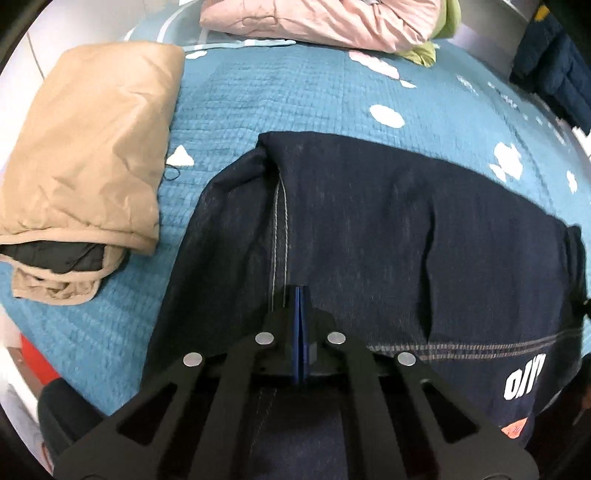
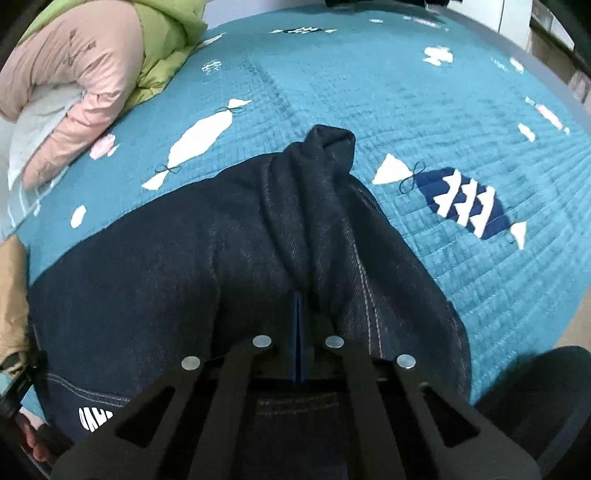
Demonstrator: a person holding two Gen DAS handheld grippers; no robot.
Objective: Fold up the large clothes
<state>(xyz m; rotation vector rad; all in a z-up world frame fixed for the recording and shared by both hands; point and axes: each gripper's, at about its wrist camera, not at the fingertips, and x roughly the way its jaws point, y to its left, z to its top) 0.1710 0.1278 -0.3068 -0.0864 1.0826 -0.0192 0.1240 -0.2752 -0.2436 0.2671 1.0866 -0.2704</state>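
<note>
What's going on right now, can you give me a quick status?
Left gripper shut, right gripper shut, both over the dark denim garment. Garment lies bunched on the blue quilt. Tan jacket alongside, not blocking.

One dark denim garment (image 1: 388, 229); three folded jackets: tan (image 1: 85, 147), pink (image 1: 317, 18), green (image 2: 162, 44).

Both wrist views look steeply down, close over the same dark garment (image 1: 388, 229).
</note>
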